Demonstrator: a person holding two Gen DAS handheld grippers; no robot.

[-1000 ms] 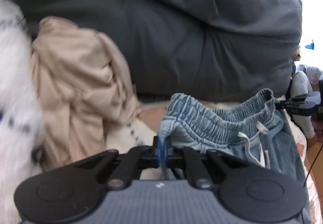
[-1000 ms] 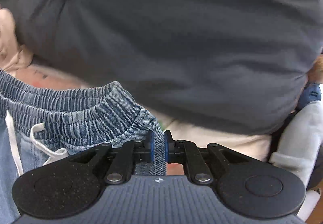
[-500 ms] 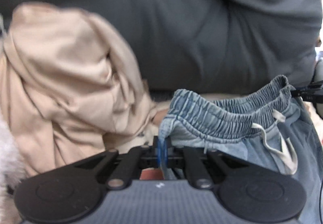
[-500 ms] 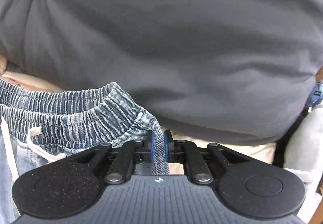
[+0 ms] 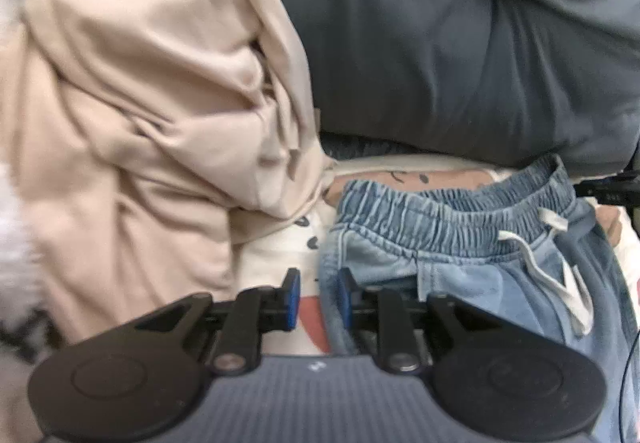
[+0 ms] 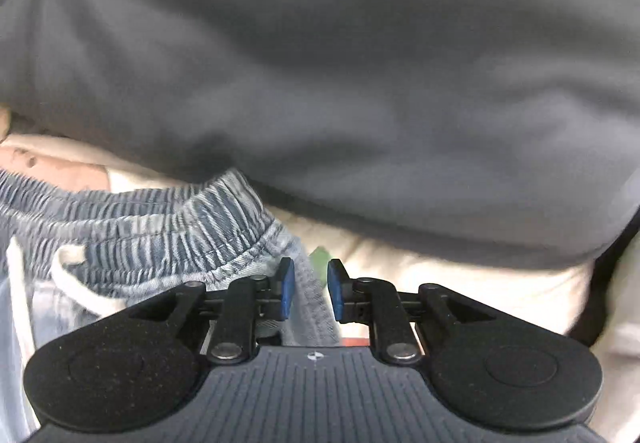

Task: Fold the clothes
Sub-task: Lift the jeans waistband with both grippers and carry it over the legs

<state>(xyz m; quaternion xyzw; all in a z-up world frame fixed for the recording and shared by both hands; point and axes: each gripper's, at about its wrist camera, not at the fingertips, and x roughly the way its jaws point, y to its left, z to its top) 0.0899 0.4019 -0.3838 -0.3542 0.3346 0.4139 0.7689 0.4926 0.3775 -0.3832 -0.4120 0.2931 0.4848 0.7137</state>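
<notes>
My left claw [image 5: 318, 301] and right claw [image 6: 311, 293] both stand spread, each with a corner of the denim shorts' [image 5: 472, 263] waistband loose between its pads. The shorts lie on the patterned sheet [image 5: 272, 263] beside a crumpled beige garment [image 5: 152, 103]. Whether any fold is made I cannot tell; only the waistband end shows.

No legible text or labels.

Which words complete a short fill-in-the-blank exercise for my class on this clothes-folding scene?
1. Both tools, left tool and right tool, have their jaws ____.
2. The denim shorts have a white ____ at the waistband.
3. The crumpled garment left of the shorts is ____ in colour.

Missing words: open; drawstring; beige
</notes>
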